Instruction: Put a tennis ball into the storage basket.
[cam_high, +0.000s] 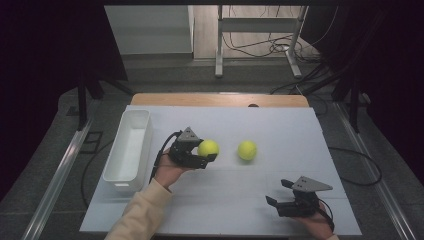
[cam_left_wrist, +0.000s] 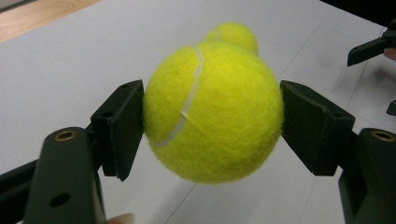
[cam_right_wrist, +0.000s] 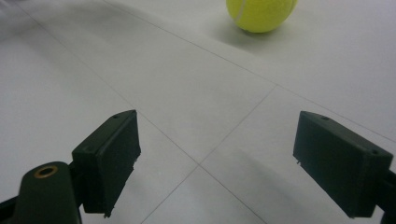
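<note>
My left gripper (cam_high: 209, 152) is shut on a yellow tennis ball (cam_high: 208, 148), lifted a little above the white table. In the left gripper view the held ball (cam_left_wrist: 214, 112) sits squeezed between both black pads (cam_left_wrist: 122, 126). A second tennis ball (cam_high: 247, 149) lies on the table to its right, peeking out behind the held one (cam_left_wrist: 236, 36) and sitting at the top of the right gripper view (cam_right_wrist: 261, 15). My right gripper (cam_high: 278, 192) rests near the front right of the table, open, with nothing between its fingers (cam_right_wrist: 215, 156).
A white rectangular bin (cam_high: 129, 150), with nothing in it, stands along the left side of the table. The white table cover (cam_high: 240, 210) ends at a wooden edge at the back (cam_high: 220, 99). Cables and a metal stand lie on the floor beyond.
</note>
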